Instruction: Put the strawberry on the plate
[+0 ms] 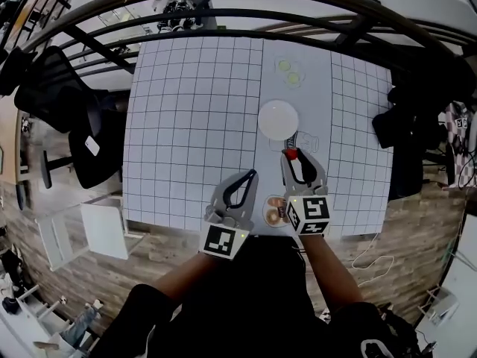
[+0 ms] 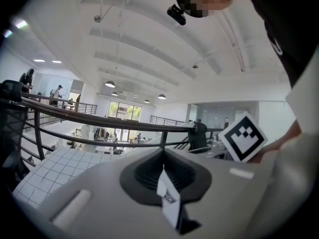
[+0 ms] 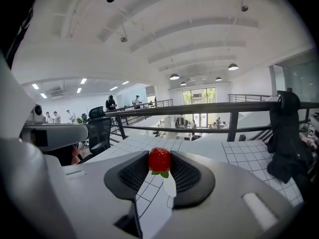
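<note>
A red strawberry [image 1: 291,154] with green leaves is pinched between the tips of my right gripper [image 1: 292,156], which is shut on it and holds it above the table. In the right gripper view the strawberry [image 3: 159,159] sits between the dark pads [image 3: 130,176]. The empty round white plate [image 1: 278,119] lies on the table just beyond the strawberry. My left gripper [image 1: 251,174] hovers to the left of the right one, jaws together with nothing in them. The left gripper view shows its pads [image 2: 185,172] meeting, with a small white tag [image 2: 167,195] at the seam.
The table [image 1: 194,125] has a grid-patterned cloth on both sides and a plain white strip down the middle. A small dish with green pieces [image 1: 289,71] stands at the far end. A bowl with brownish food [image 1: 274,210] sits by the near edge. Black chairs [image 1: 97,136] and a railing surround the table.
</note>
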Tool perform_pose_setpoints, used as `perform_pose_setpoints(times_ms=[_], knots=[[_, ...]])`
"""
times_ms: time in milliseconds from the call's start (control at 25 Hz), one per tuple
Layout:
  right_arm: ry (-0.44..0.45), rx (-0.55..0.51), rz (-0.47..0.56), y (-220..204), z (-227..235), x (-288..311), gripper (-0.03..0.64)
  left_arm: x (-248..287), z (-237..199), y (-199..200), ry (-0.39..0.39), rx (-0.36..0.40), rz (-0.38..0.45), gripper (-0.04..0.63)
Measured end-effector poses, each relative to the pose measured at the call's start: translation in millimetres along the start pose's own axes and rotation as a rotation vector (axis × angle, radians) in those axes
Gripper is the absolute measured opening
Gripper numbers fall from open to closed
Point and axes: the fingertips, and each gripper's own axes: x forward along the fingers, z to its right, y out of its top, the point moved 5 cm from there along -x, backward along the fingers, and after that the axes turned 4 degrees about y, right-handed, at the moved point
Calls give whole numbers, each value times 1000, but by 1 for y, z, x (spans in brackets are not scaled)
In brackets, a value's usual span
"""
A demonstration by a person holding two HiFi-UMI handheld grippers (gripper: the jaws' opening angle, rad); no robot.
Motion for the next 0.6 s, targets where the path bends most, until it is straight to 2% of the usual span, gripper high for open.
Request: perform_pose_setpoints(times_ms=[240, 400, 600], knots=[[38, -45, -59, -11, 16, 41, 130, 17, -5, -6, 12, -14, -33, 8], [26, -89, -114, -33, 30, 71, 130, 25, -8, -15, 19, -7, -61, 8], [6, -76, -162, -56, 49, 105, 130, 34, -13, -25, 35, -20, -93, 8]])
